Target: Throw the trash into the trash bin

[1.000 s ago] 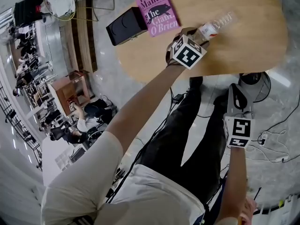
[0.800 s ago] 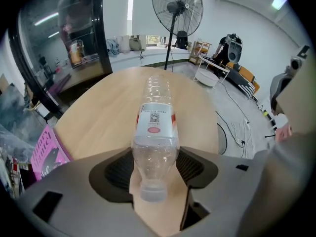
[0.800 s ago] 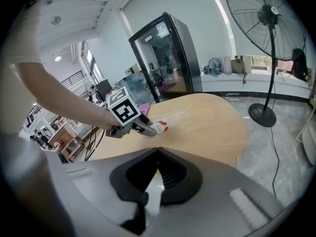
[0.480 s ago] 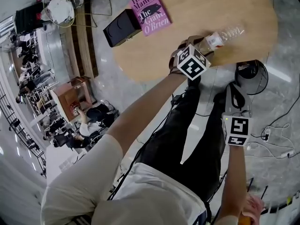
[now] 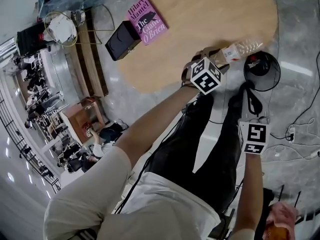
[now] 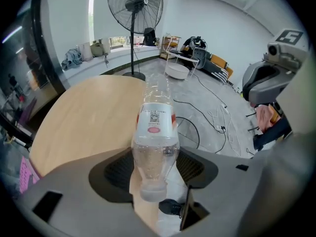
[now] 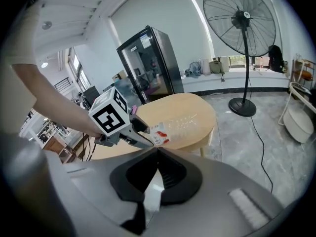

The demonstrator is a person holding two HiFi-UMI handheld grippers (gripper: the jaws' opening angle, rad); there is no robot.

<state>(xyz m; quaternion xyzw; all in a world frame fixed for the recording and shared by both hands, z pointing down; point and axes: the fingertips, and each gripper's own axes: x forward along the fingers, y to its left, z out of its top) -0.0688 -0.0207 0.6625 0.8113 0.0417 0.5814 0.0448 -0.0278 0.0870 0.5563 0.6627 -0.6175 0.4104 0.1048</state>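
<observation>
A clear plastic bottle [image 5: 241, 48] with a red and white label is clamped by its neck end in my left gripper [image 5: 220, 54]. It sticks out past the right edge of the round wooden table [image 5: 200, 19], just above the black round trash bin [image 5: 261, 70] on the floor. In the left gripper view the bottle [image 6: 155, 132] runs straight out between the pads of the left gripper [image 6: 155, 164]. My right gripper [image 5: 248, 90] hangs below the bin, beside the person's legs, jaws together with nothing in them. In the right gripper view its tips [image 7: 157, 149] touch, and the bottle [image 7: 173, 125] lies ahead.
A pink book [image 5: 145, 20] and a black box [image 5: 121, 34] lie at the table's left end. Cables run over the grey floor [image 5: 300, 129]. A standing fan [image 7: 242, 21] and a black glass-door cabinet [image 7: 148, 65] stand beyond the table.
My left gripper has carried the bottle to the right, from over the tabletop to its right edge beside the bin. The right gripper has shifted a little closer to the bin.
</observation>
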